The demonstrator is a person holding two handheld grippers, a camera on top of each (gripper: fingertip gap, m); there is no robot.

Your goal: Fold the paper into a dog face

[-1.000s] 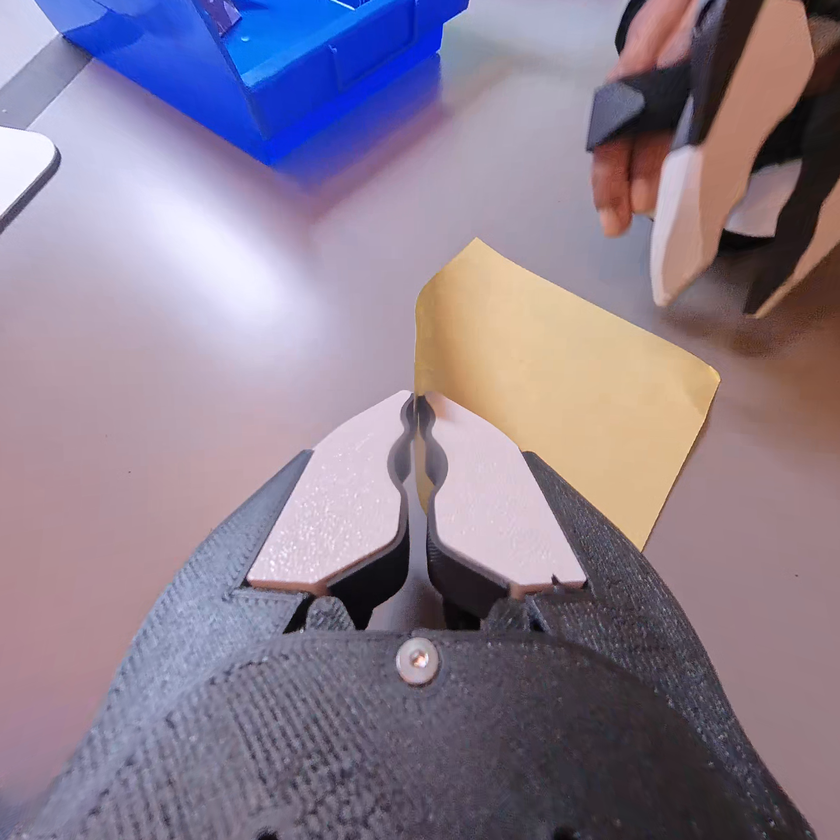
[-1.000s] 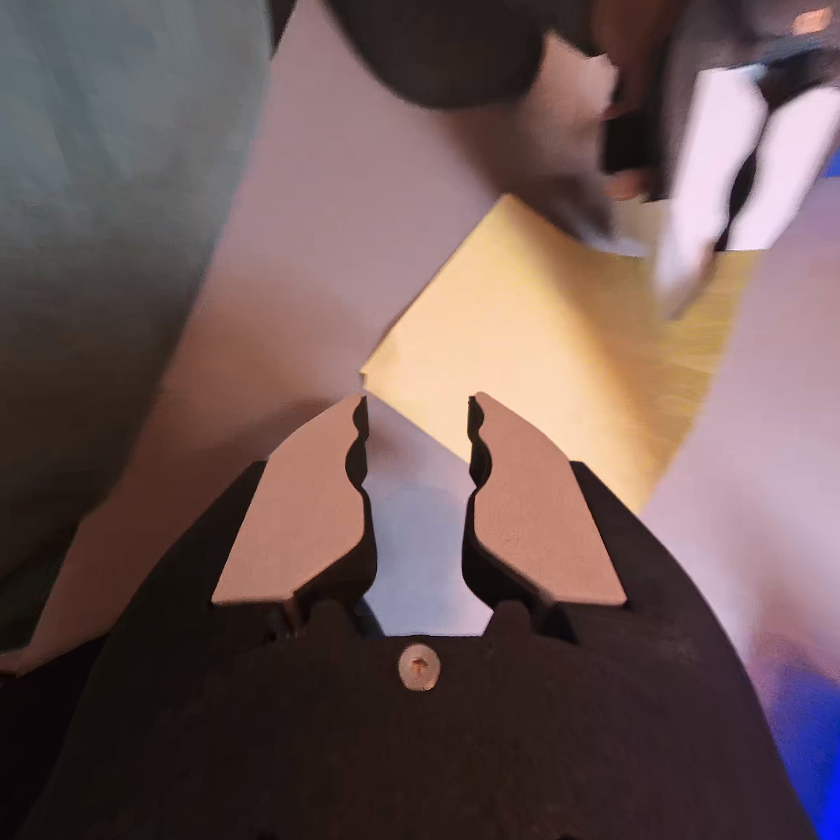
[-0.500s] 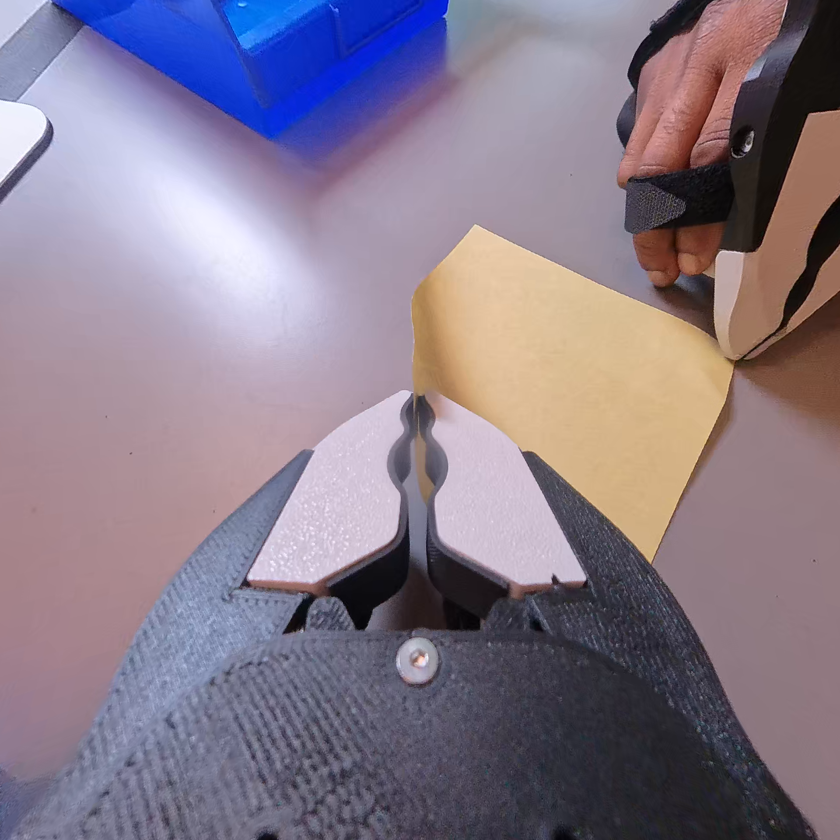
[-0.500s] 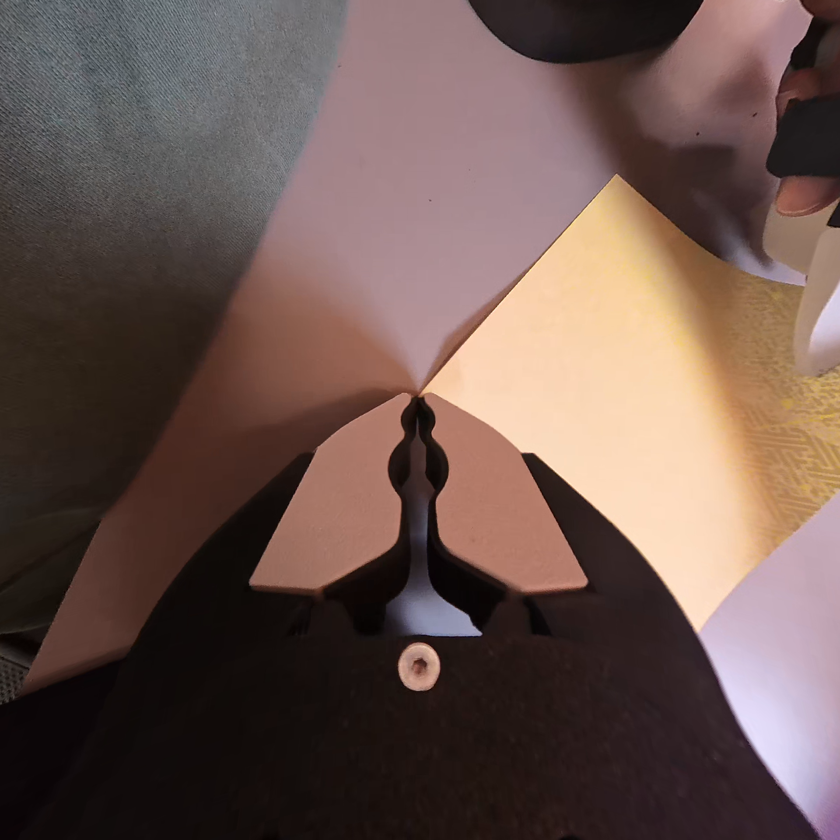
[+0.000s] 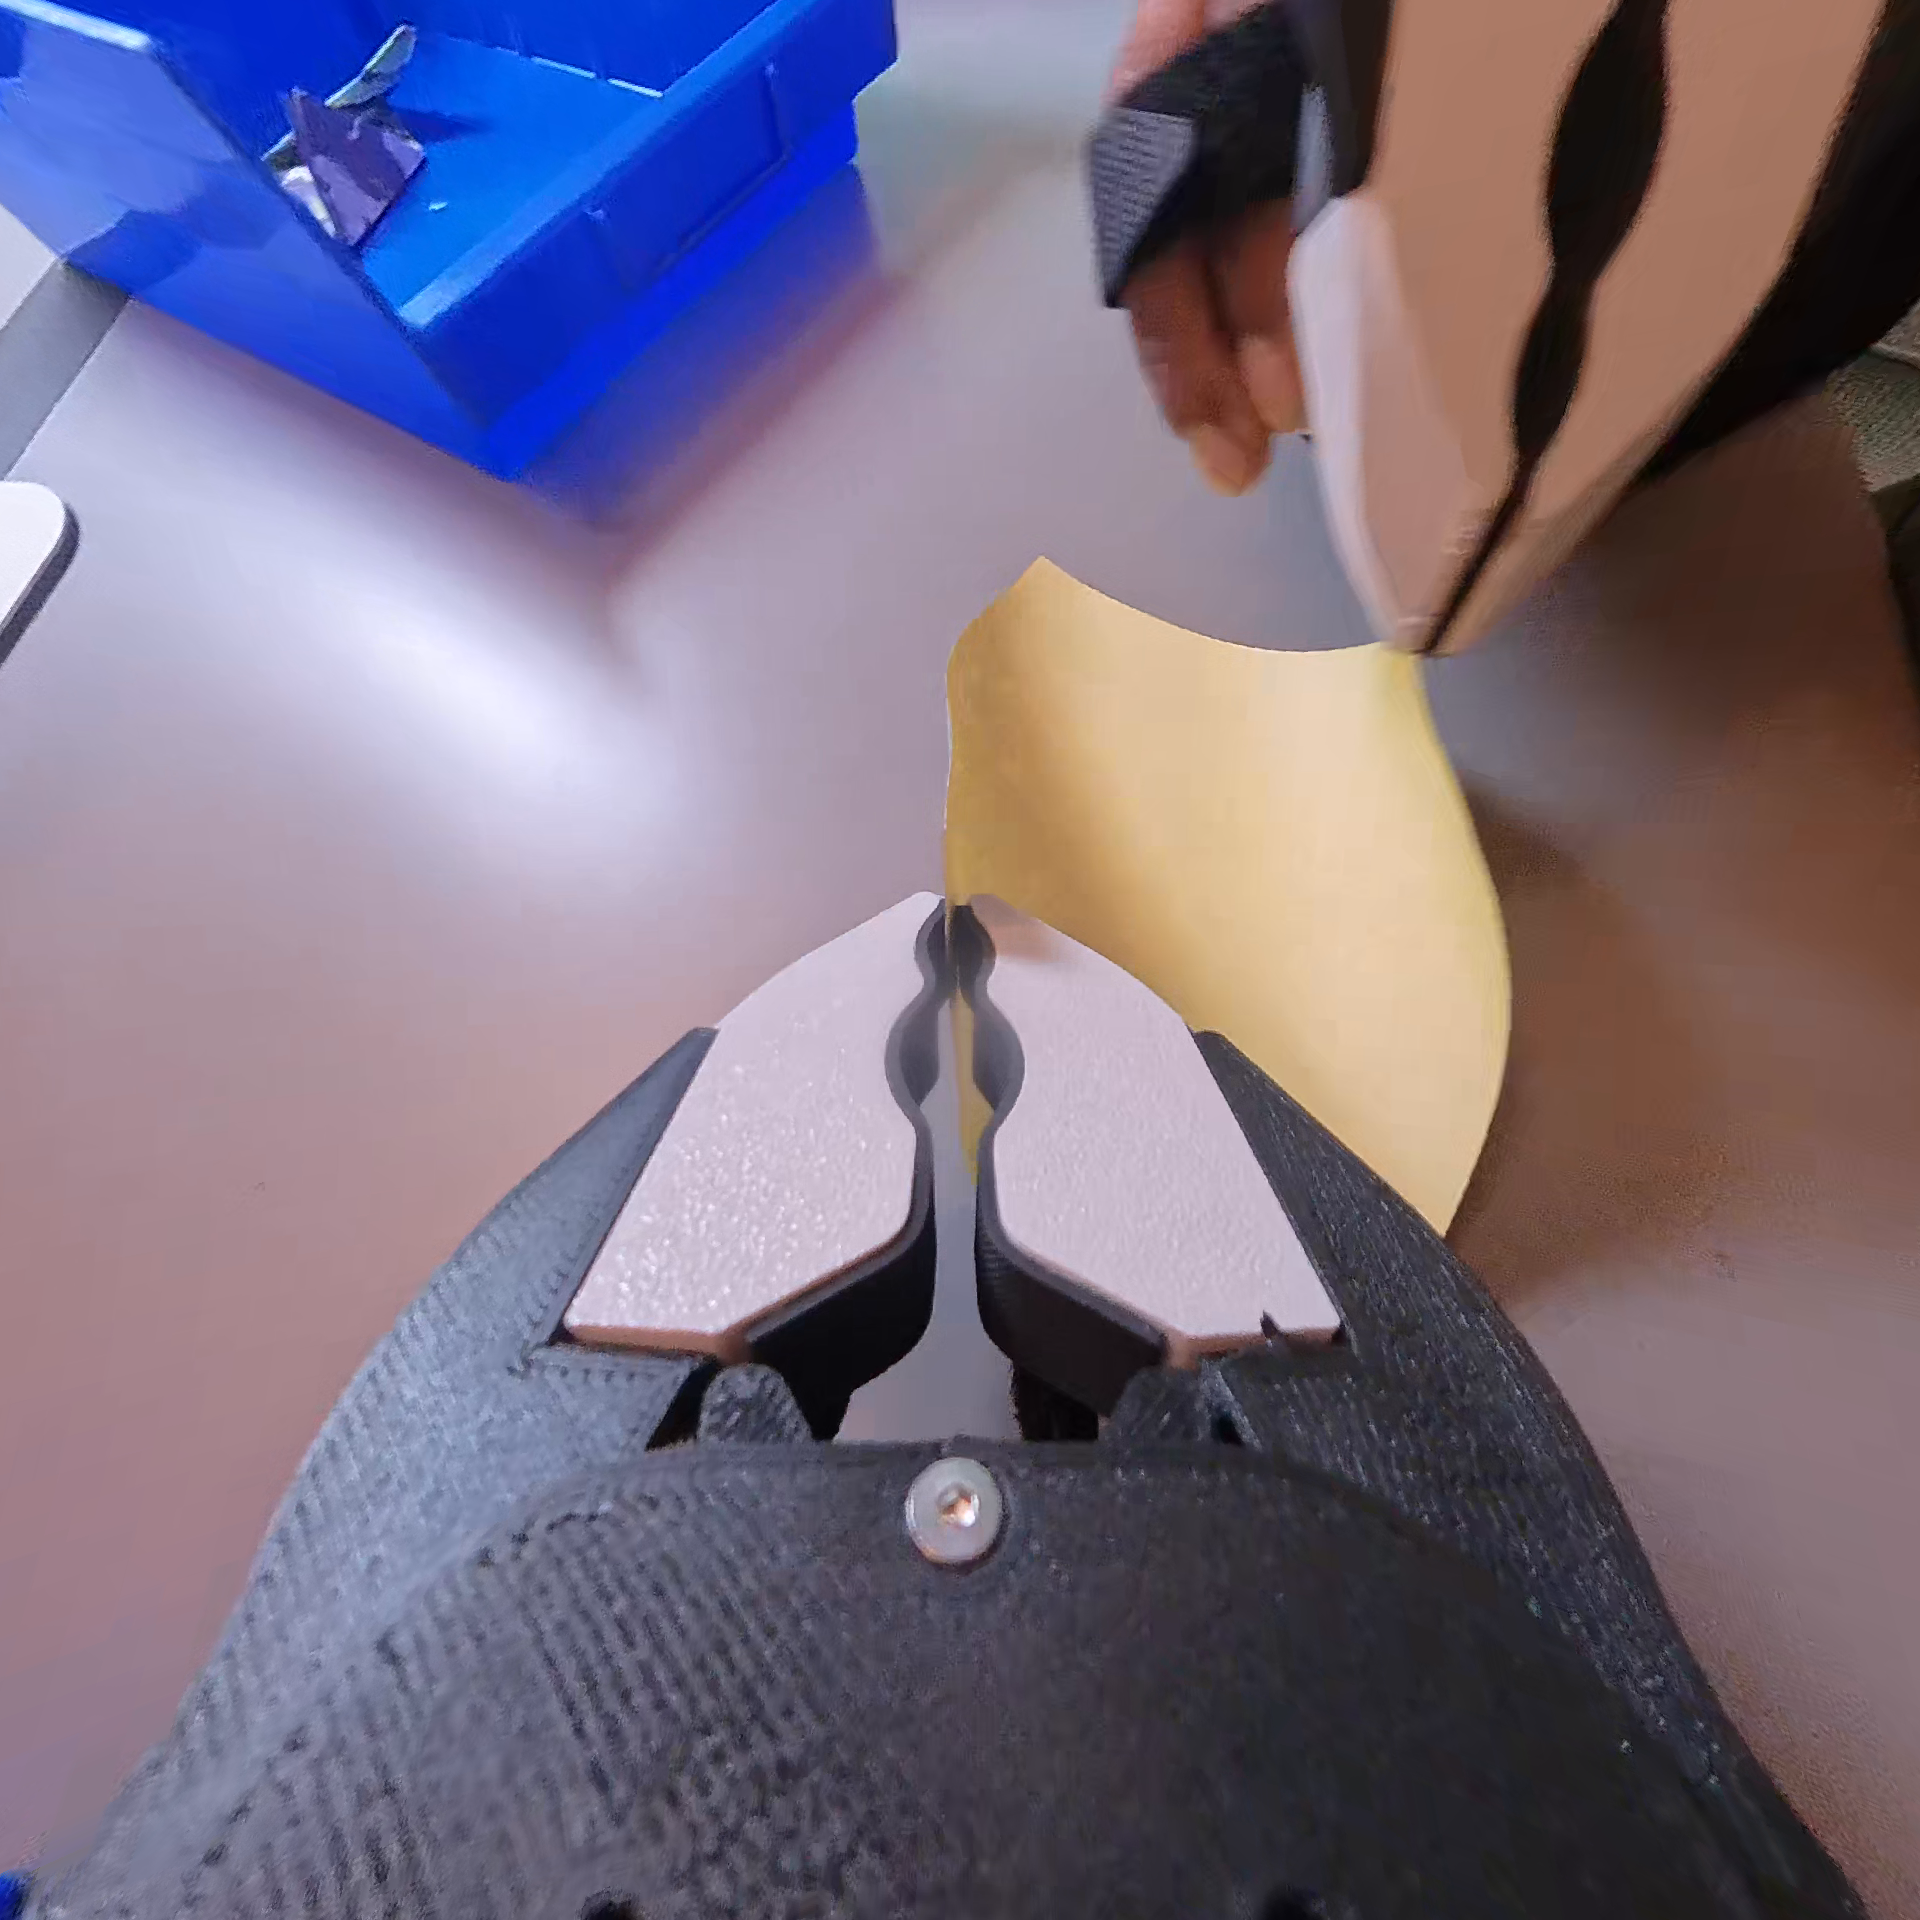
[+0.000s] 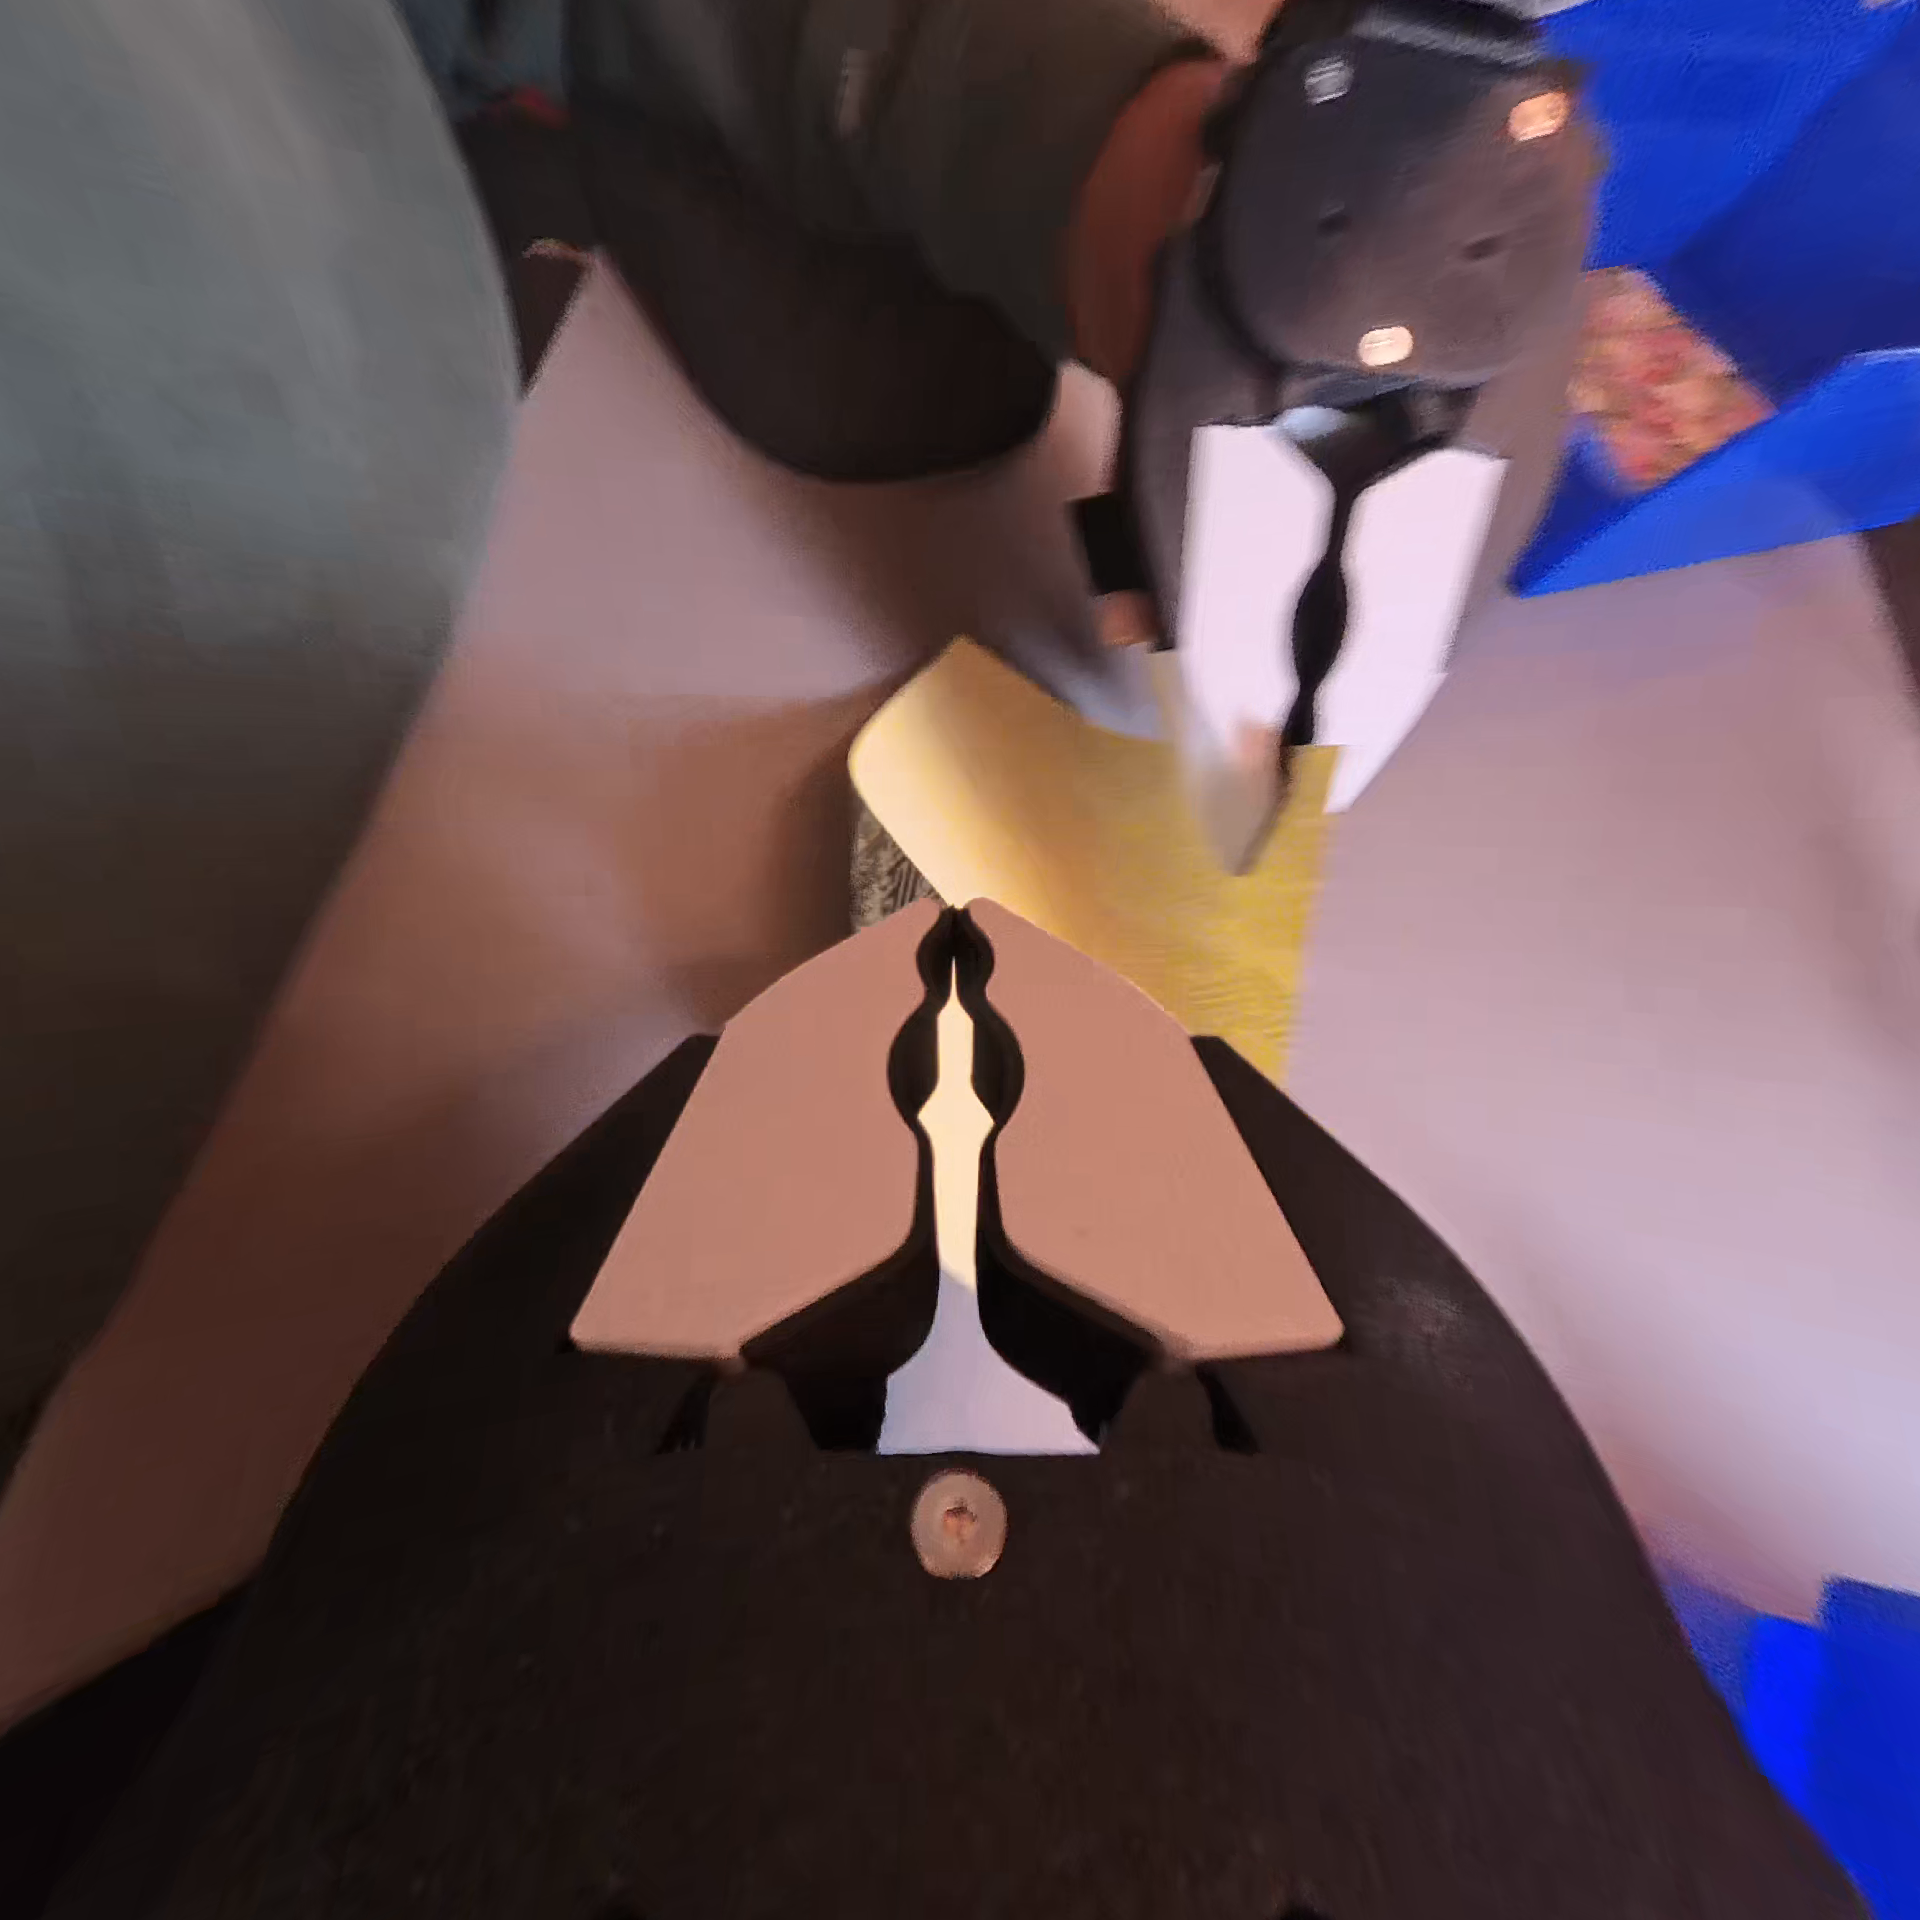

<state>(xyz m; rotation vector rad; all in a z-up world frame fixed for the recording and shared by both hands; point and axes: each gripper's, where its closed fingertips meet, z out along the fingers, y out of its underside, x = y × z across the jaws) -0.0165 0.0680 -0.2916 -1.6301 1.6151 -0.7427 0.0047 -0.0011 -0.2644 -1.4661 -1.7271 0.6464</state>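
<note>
A glossy brown table (image 5: 312, 883) carries a blue plastic bin (image 5: 499, 208) at 11 o'clock. The square yellow paper sheet (image 5: 1226, 883) arches up off it at centre. The left gripper (image 5: 951, 920) has its jaws clenched on one corner, and the right gripper (image 6: 956, 920) pinches the opposite corner.

We count one yellow paper (image 5: 1226, 883), two grippers, the left gripper (image 5: 951, 914) and the right gripper (image 6: 954, 920), one blue bin (image 5: 499, 208), and one table (image 5: 416, 831).
</note>
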